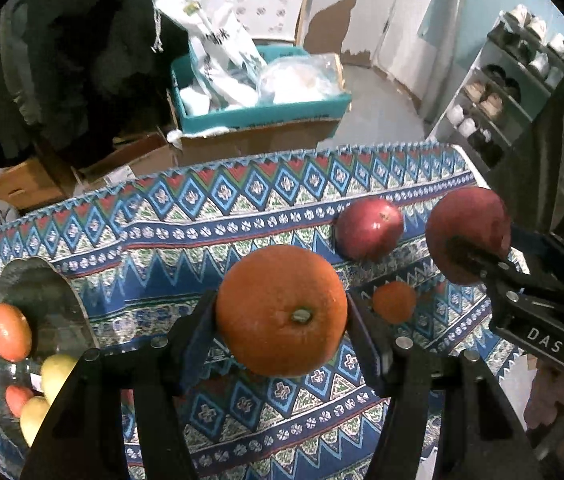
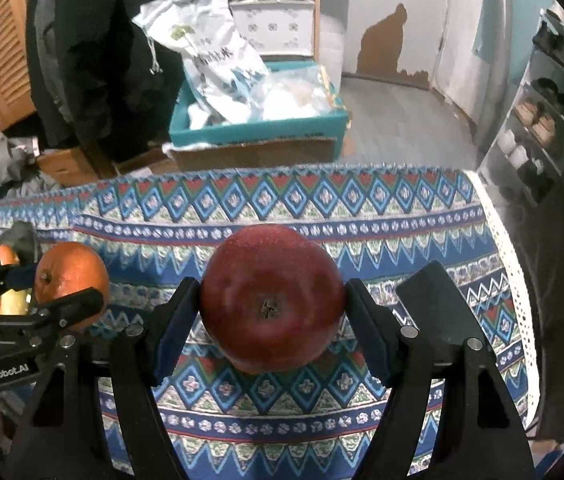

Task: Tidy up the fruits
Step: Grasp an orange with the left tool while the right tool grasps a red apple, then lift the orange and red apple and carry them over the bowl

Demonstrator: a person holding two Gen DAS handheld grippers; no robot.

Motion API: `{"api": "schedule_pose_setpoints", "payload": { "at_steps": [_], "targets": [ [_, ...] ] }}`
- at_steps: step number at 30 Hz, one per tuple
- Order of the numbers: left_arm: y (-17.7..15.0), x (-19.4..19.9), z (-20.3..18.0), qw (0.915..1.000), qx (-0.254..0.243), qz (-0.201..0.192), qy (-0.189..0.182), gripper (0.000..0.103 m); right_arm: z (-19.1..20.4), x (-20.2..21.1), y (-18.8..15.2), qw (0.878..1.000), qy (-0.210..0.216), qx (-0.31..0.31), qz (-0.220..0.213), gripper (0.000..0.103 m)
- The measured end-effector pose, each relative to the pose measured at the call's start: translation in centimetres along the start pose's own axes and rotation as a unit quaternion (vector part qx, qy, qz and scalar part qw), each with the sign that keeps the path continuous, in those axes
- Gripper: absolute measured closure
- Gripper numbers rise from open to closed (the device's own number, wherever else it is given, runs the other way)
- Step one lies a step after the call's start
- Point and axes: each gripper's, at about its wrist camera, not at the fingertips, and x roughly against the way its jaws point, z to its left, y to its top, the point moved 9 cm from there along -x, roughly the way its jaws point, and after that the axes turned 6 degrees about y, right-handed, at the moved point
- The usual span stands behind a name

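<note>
My left gripper point(image 1: 282, 312) is shut on a large orange point(image 1: 282, 308) and holds it above the patterned tablecloth point(image 1: 185, 240). My right gripper point(image 2: 271, 300) is shut on a red apple point(image 2: 271, 296), also held above the cloth. The right gripper with its apple point(image 1: 468, 232) shows at the right of the left wrist view. The left gripper with its orange point(image 2: 71, 280) shows at the left of the right wrist view. A second red apple point(image 1: 370, 228) and a small orange point(image 1: 394, 302) lie on the cloth. A glass bowl point(image 1: 47, 292) at the left holds several orange and yellow fruits.
Beyond the table's far edge stand a teal box point(image 1: 265, 116) stuffed with plastic bags and cardboard boxes point(image 1: 137, 160). A shoe rack point(image 1: 514, 80) stands at the right. A dark flat piece point(image 2: 438, 304) lies on the cloth by the right gripper.
</note>
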Motion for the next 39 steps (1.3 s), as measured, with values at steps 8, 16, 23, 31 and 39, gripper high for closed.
{"api": "schedule_pose_setpoints", "payload": {
  "at_steps": [8,16,23,31,39],
  "targets": [
    [0.8,3.9,1.3,0.9994,0.017,-0.030,-0.006,0.039,2.1,2.4,1.7,0.999,0.023,0.006,-0.029,0.029],
    [0.9,7.6,2.9,0.9978,0.024,-0.062,-0.007,0.039,4.3,4.8,3.0,0.998,0.038,0.016,-0.055,0.029],
    [0.8,9.8,4.8,0.9961,0.033,-0.081,0.010,0.039,6.2,7.0,4.0,0.996,0.047,0.030,-0.076,0.029],
    [0.3,11.4,6.7,0.9944,0.050,-0.091,0.020,0.039,8.3,9.0,4.5,0.993,0.055,0.046,-0.093,0.029],
    [0.1,13.0,8.2,0.9924,0.057,-0.106,0.027,0.039,10.4,10.1,5.0,0.991,0.065,0.059,-0.103,0.029]
  ]
}}
